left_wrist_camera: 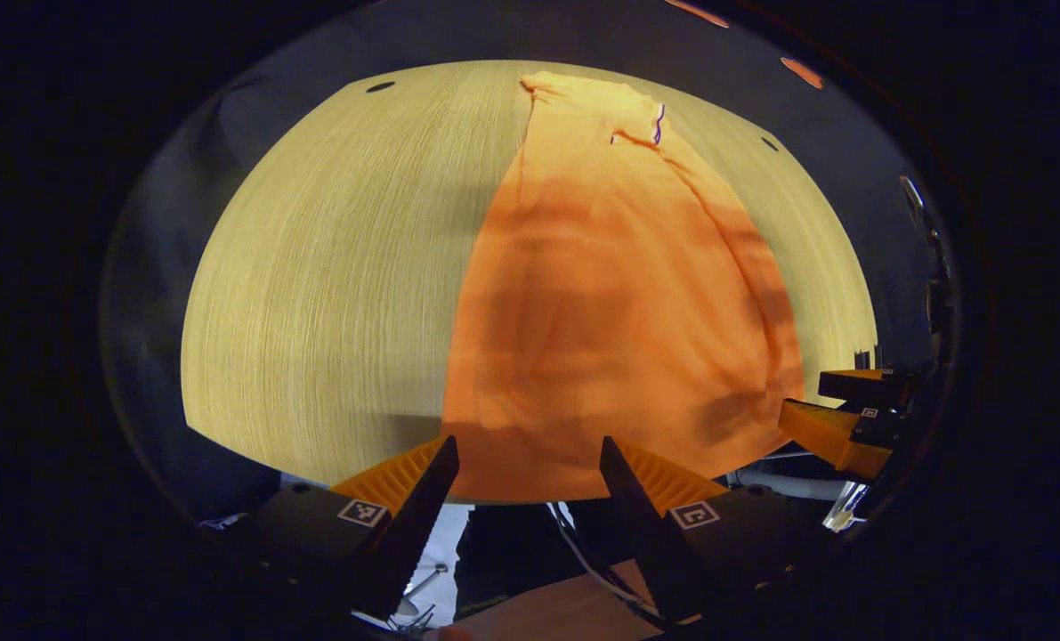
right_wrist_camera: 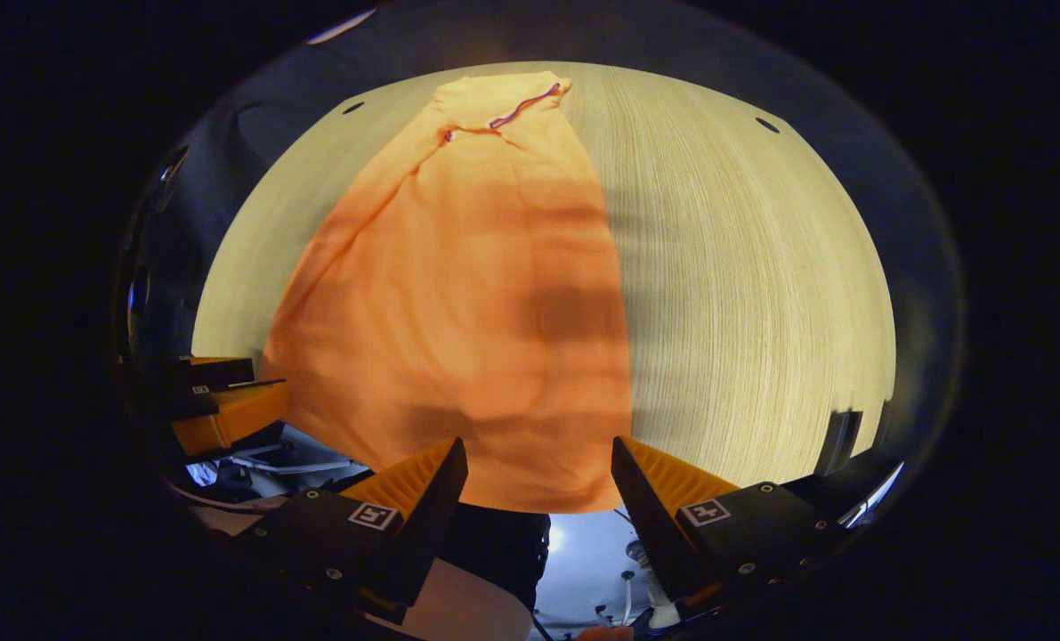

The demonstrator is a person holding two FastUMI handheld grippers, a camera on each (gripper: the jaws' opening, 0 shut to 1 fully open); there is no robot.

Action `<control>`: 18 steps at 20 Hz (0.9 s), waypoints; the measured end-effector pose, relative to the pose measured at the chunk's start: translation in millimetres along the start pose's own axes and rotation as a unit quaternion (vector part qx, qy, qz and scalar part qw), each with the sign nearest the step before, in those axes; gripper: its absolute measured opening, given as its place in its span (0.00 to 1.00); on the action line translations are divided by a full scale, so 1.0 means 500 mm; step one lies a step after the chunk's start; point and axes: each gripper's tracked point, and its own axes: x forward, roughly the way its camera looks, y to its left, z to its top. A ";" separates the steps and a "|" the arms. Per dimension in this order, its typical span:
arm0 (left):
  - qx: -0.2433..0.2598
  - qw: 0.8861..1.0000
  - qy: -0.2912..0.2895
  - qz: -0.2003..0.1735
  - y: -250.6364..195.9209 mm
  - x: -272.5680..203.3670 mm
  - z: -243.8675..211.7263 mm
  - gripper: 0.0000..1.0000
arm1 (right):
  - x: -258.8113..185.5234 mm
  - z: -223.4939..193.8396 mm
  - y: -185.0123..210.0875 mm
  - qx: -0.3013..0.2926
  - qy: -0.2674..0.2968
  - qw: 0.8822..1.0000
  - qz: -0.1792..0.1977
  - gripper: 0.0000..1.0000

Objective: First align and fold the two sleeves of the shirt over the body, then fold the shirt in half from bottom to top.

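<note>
Just orange shirt [left_wrist_camera: 619, 294] flat on wooden table [left_wrist_camera: 334, 267], no legible writing, left gripper [left_wrist_camera: 530, 463] and right gripper [right_wrist_camera: 538, 463] jaws apart, empty.

No readable text is found. Square coded markers are seen on the left gripper [left_wrist_camera: 530, 454] at 6 o'clock, likewise on the right gripper [right_wrist_camera: 538, 454]; nothing legible.

recording booth | dark cloth wall [left_wrist_camera: 316, 80] | pale wood-grain table [left_wrist_camera: 334, 267]
</note>
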 end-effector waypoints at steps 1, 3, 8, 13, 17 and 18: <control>0.000 1.000 0.004 0.004 -0.002 0.005 -0.007 0.99 | 0.008 -0.011 -0.004 0.002 0.009 1.000 -0.004 0.99; 0.004 1.000 0.011 0.011 -0.008 0.024 -0.014 0.99 | 0.023 -0.021 -0.012 -0.003 0.022 1.000 -0.016 0.99; 0.024 0.998 0.019 0.047 0.001 0.040 -0.028 0.98 | 0.051 -0.043 -0.011 -0.011 0.045 0.998 -0.031 0.99; 0.010 0.999 0.020 0.049 -0.002 0.042 -0.023 0.98 | 0.052 -0.042 -0.008 -0.007 0.055 0.998 -0.025 0.99; 0.008 0.999 0.014 0.049 -0.002 0.043 -0.026 0.98 | 0.051 -0.043 -0.007 -0.005 0.038 0.999 -0.026 0.99; 0.003 0.999 0.013 0.049 -0.003 0.041 -0.022 0.97 | 0.050 -0.045 -0.005 -0.003 0.040 0.999 -0.027 0.97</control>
